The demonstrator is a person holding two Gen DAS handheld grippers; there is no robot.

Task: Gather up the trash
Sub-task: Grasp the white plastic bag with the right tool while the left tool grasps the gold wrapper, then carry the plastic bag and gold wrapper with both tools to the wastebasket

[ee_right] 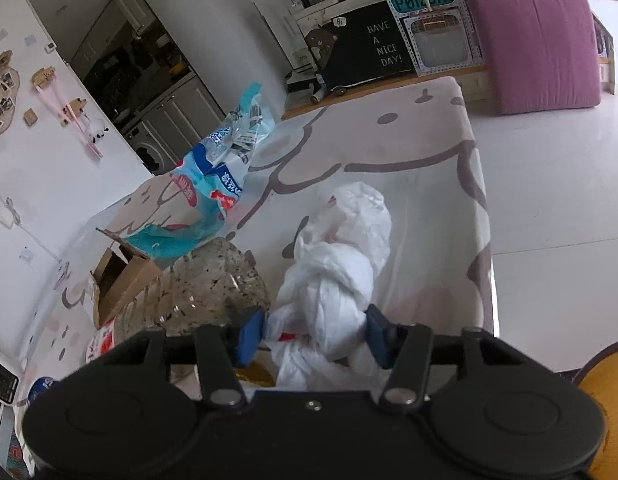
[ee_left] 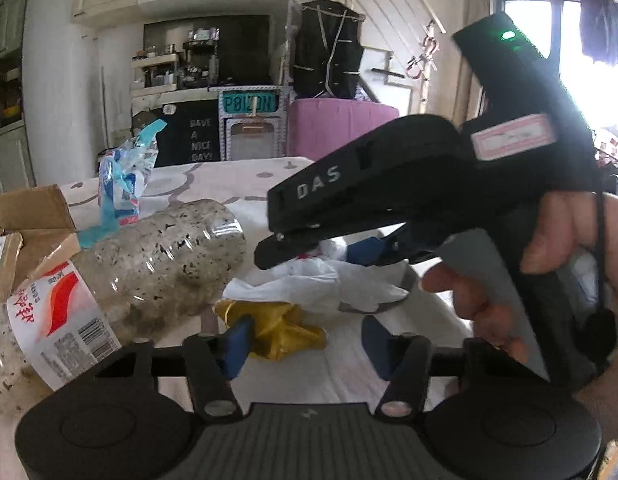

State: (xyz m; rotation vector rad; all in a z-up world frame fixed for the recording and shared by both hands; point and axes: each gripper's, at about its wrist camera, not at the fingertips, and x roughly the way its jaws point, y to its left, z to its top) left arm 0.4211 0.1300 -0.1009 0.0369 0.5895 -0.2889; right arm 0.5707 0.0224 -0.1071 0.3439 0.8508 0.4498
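Since both pieces lie loose on the worktop [ee_right: 449, 152], the right gripper [ee_right: 315, 338] pinches the knotted white bag [ee_right: 341, 280], while the left gripper [ee_left: 305, 346], half spread, straddles the yellow bag [ee_left: 281, 332] just beside it.

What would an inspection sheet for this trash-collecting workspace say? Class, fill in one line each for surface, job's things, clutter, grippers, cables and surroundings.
Surface: table under a cartoon-print cloth.
Job's things: knotted white plastic bag; crumpled yellow wrapper; dirty clear bottle lying on its side; blue-and-white plastic pack; open cardboard box.
Clutter: nothing seen beyond the trash.
Grippers: left gripper open, one pad at the yellow wrapper; right gripper straddles the white bag's knot, pad contact unclear.
Cables: nothing seen.
Surroundings: purple cushion, "HAVE A NICE DAY!" board, washing machine.
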